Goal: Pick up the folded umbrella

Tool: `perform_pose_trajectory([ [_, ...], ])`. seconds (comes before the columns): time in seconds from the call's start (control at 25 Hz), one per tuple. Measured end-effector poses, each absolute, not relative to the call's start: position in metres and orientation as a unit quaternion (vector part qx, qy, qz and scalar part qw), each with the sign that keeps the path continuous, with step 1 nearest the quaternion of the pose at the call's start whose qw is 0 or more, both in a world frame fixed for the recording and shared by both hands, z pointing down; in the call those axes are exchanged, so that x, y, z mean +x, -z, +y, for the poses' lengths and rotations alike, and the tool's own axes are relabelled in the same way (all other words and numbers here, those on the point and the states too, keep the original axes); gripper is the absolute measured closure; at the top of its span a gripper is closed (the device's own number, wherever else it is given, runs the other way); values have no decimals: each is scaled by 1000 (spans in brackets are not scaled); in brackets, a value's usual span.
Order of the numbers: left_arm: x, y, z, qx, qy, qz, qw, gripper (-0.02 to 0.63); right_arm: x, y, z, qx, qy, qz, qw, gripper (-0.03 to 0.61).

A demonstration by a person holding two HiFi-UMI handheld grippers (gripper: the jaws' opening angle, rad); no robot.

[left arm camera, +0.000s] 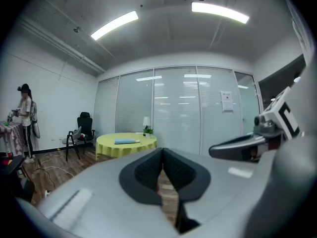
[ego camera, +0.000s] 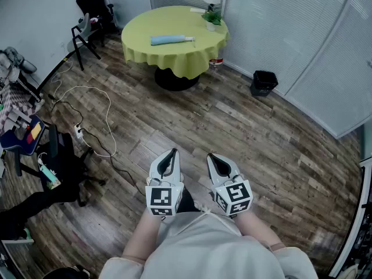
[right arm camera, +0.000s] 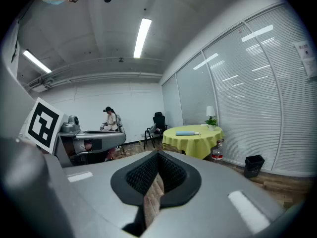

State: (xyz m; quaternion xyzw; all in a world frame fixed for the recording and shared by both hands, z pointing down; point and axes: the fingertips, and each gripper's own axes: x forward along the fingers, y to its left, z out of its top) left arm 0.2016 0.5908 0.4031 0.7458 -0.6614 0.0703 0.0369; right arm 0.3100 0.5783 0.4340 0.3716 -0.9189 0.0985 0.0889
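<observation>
The folded umbrella (ego camera: 171, 39), light blue, lies on a round table with a yellow-green cloth (ego camera: 174, 54) at the far end of the room. It also shows small and distant in the left gripper view as the umbrella (left arm camera: 126, 141), and in the right gripper view as the umbrella (right arm camera: 187, 132). My left gripper (ego camera: 170, 154) and right gripper (ego camera: 213, 157) are held side by side close to my body, far from the table, over wooden floor. Both point toward the table. The left gripper (left arm camera: 161, 152) is shut and empty, and so is the right gripper (right arm camera: 157, 155).
A lamp and a potted plant (ego camera: 212, 15) stand at the table's far edge. A black chair (ego camera: 90, 16) is left of the table, and a black bin (ego camera: 264, 82) to its right by the glass wall. Cables (ego camera: 87, 109) trail across the floor at left. A person (left arm camera: 26, 118) stands by the left wall.
</observation>
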Motion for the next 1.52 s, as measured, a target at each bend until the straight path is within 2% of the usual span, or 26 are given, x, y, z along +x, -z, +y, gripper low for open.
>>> perform_pose_trajectory([
  [0.8, 151, -453, 531, 736, -83, -666, 88, 607, 268, -468, 515, 379, -121, -912, 102, 578],
  [1.52, -7, -458, 287, 726, -69, -672, 126, 607, 117, -464, 273, 378, -113, -907, 146, 579],
])
